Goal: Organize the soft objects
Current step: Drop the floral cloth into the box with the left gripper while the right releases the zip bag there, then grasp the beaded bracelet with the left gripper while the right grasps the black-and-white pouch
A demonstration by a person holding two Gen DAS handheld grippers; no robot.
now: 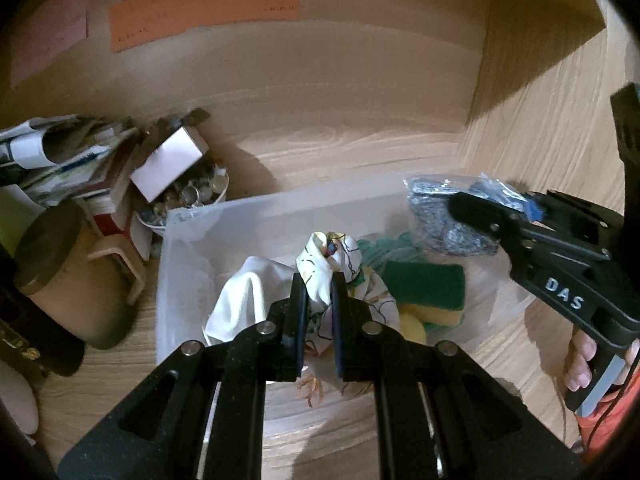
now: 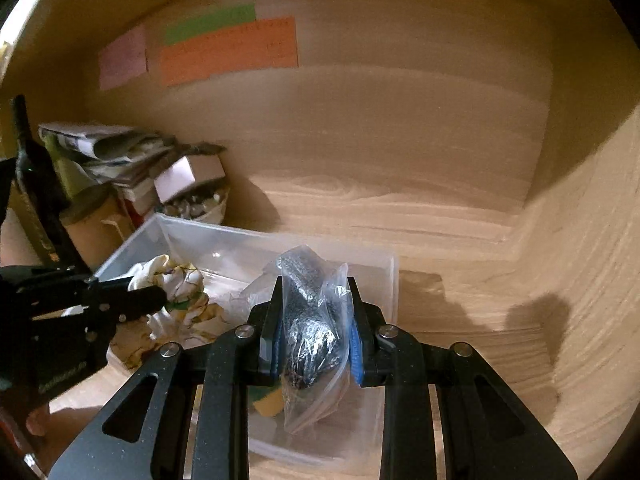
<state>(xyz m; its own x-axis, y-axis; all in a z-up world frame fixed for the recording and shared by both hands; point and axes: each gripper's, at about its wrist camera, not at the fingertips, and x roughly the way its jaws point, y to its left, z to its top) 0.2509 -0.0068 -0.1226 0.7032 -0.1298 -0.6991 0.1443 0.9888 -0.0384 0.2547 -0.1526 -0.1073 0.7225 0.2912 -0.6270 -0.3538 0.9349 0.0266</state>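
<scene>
Right over the clear plastic bin [image 1: 176,240], the left gripper [image 1: 319,300] has its fingers pressed together on a bunched patterned cloth [image 1: 332,264], whose long axis runs upward and away from the camera, its rolled tip pointing to the far wall; the cloth's lower folds trail down into the bin and are partly hidden behind the fingers. Just right of it in the bin lie a green-and-yellow sponge [image 1: 424,288] and a greenish item I can only half make out behind the cloth. The right gripper [image 2: 314,332] is clamped on a clear plastic bag [image 2: 308,320] holding something dark and glittery, possibly a scouring pad; the bag stands roughly upright over the bin's right end, its bottom sagging below the blue pads [image 2: 355,356]. White letters reading "DAS" show on that gripper's body in the left wrist view. Left of the bin sit a tan mug [image 1: 72,280] with a dark lid, stacked books and papers [image 1: 72,168] and a bowl of small shiny bits [image 1: 192,196] under a white box. Coloured notes [image 2: 230,46] on the far wall carry writing too blurred to read.
</scene>
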